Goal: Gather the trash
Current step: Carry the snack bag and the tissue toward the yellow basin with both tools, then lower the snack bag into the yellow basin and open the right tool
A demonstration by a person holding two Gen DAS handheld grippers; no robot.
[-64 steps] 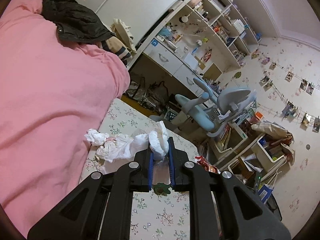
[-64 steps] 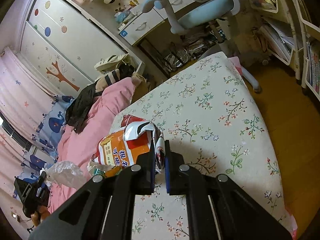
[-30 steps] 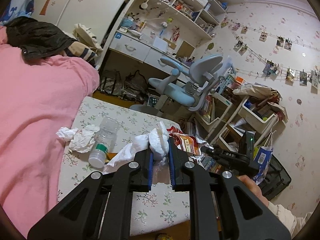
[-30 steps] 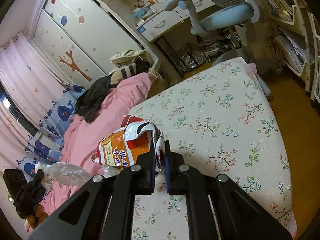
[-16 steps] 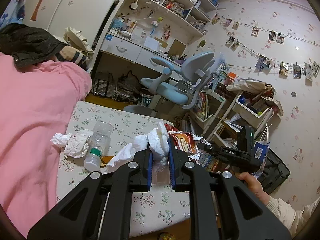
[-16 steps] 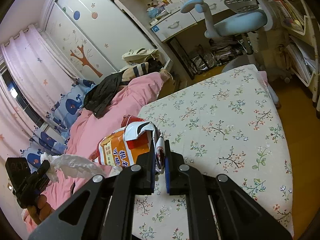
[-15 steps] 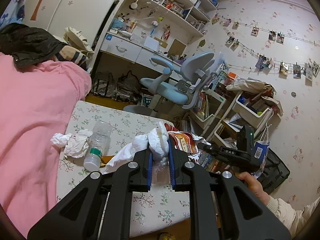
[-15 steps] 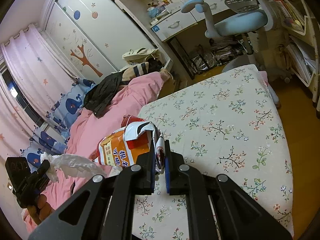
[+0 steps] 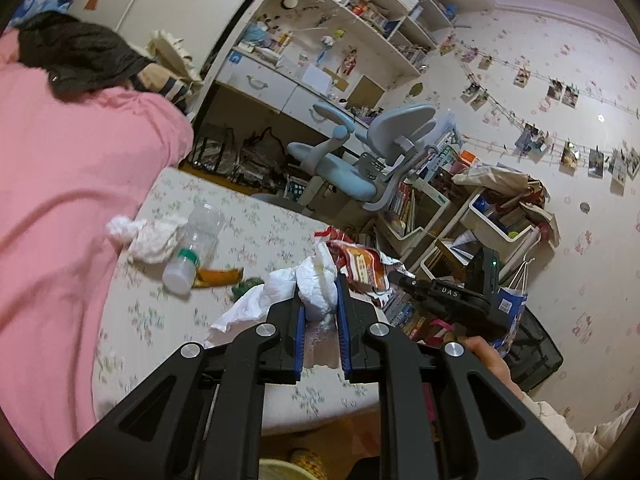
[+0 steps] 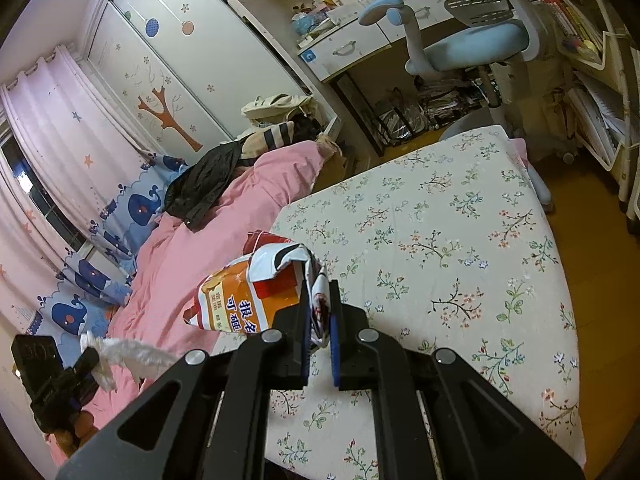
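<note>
My left gripper is shut on a crumpled white tissue and holds it above the flowered bed sheet. My right gripper is shut on an orange and white snack bag, held above the bed. The right gripper and its bag also show in the left wrist view. The left gripper with its trailing tissue shows at the lower left of the right wrist view. On the sheet lie an empty plastic bottle, another tissue wad and a banana peel.
A pink duvet covers the bed's left side. A blue desk chair, a desk and shelf carts stand past the bed. A round pale rim shows on the wooden floor below the left gripper.
Both grippers have lifted and pulled back from the bed with their trash. The left wrist view has swung lower, bringing the floor and the bed's near edge into sight.
</note>
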